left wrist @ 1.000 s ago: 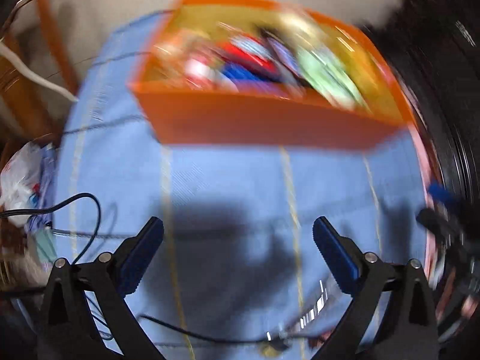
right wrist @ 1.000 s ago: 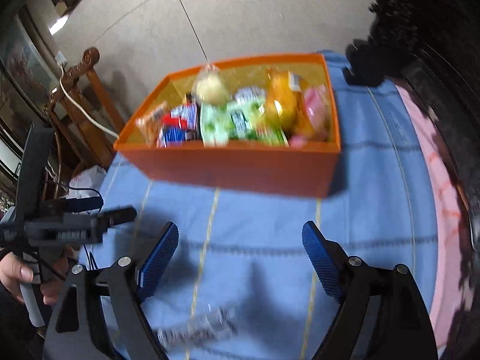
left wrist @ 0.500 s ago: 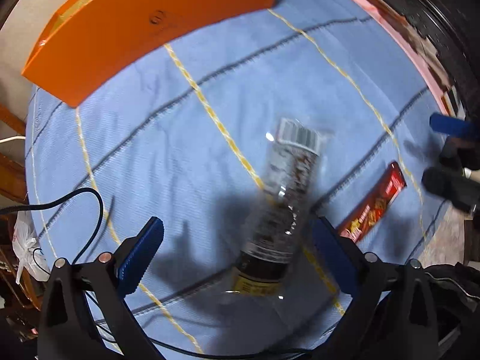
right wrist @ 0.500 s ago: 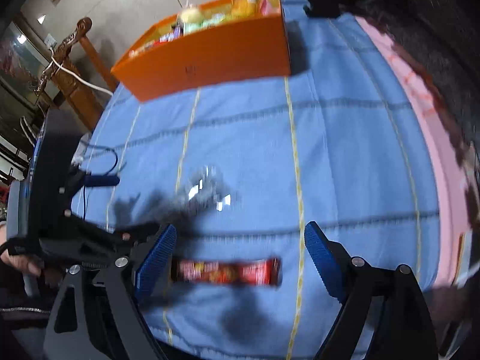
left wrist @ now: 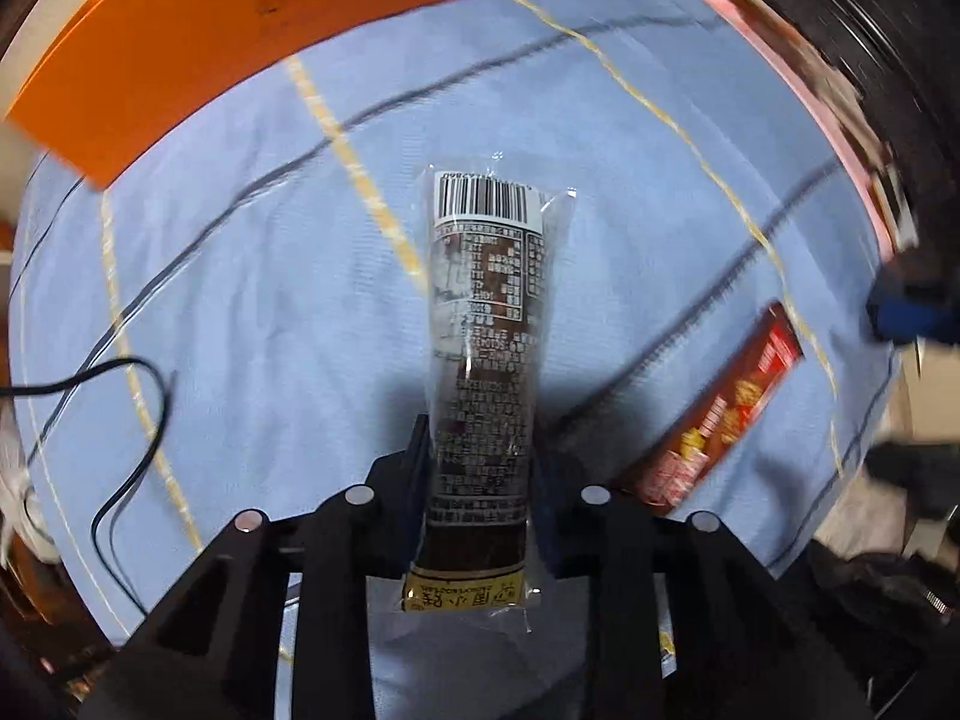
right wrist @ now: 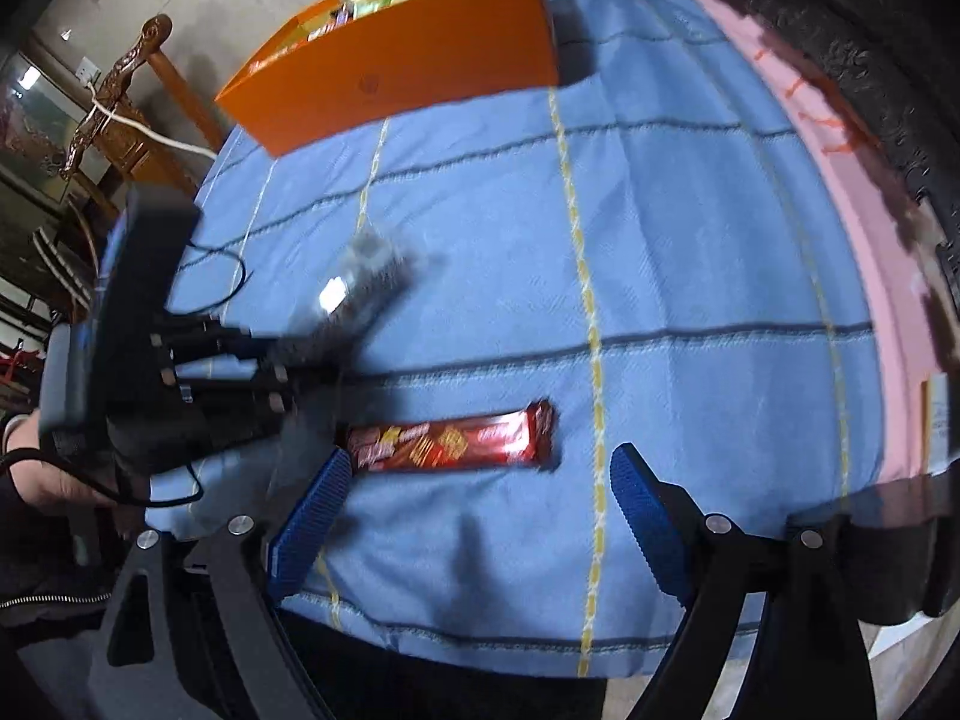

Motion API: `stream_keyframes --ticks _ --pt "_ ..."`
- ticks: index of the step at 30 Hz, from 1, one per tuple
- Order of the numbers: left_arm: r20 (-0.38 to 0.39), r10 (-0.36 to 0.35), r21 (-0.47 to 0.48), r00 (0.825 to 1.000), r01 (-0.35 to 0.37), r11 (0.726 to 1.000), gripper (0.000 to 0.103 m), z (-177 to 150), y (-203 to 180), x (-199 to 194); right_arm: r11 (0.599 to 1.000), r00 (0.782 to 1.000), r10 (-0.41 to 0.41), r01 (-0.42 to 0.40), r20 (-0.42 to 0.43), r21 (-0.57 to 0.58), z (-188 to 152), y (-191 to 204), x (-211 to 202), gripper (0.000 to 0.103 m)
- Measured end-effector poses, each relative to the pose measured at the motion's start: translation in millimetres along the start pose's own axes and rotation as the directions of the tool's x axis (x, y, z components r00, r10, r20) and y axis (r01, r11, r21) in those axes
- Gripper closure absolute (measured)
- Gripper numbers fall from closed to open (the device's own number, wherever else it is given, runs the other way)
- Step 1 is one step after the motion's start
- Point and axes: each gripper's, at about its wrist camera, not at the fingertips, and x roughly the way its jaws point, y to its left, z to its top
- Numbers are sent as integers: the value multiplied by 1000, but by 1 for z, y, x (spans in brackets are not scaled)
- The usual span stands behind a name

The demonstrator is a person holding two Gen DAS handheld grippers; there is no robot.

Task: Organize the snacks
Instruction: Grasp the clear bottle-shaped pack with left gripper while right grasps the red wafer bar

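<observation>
A long brown snack pack (left wrist: 480,360) in a clear wrapper lies on the blue checked cloth (left wrist: 240,300). My left gripper (left wrist: 480,438) points straight down at it, its jaws closing with the pads against the pack's lower half. In the right wrist view the same pack (right wrist: 360,282) is a blur, with the left gripper (right wrist: 288,360) on it. A red cracker pack (right wrist: 450,441) lies crosswise just beyond my right gripper (right wrist: 480,480), which is open and holds nothing. The orange box (right wrist: 408,72) of snacks stands at the far side.
A black cable (left wrist: 120,420) loops over the cloth at the left. A wooden chair (right wrist: 120,102) stands beyond the table's left edge. Dark carved furniture (right wrist: 840,30) and a pink strip (right wrist: 870,240) border the right side. A person's hand (right wrist: 54,480) holds the left gripper.
Both grippers came back from the orange box and sank toward the cloth. The left jaws went from wide open to closed around the brown pack. The right gripper now hangs over the red pack.
</observation>
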Motion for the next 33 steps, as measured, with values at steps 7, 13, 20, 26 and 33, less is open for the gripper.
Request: stream_keyframes --ticks 7,13,20,26,33 --pt "-2 -12 -107 1000 12 994 75 -10 27 -4 958 989 -139 122 -48 -260 -11 35 37 14" --pt "-9 -23 -131 1000 22 991 75 -19 40 -6 854 978 -206 196 32 -483 -11 56 48 14" --pt "-1 -30 -171 1000 29 985 73 -37 62 -16 813 964 -266 212 -20 -542 6 51 69 14" --pt "-9 -34 -213 999 32 976 73 -46 75 -18 797 973 -222 145 -62 -586 10 63 77 30" --pt "4 -38 -218 999 39 975 73 -54 80 -26 847 976 -189 106 -109 -521 23 66 67 80"
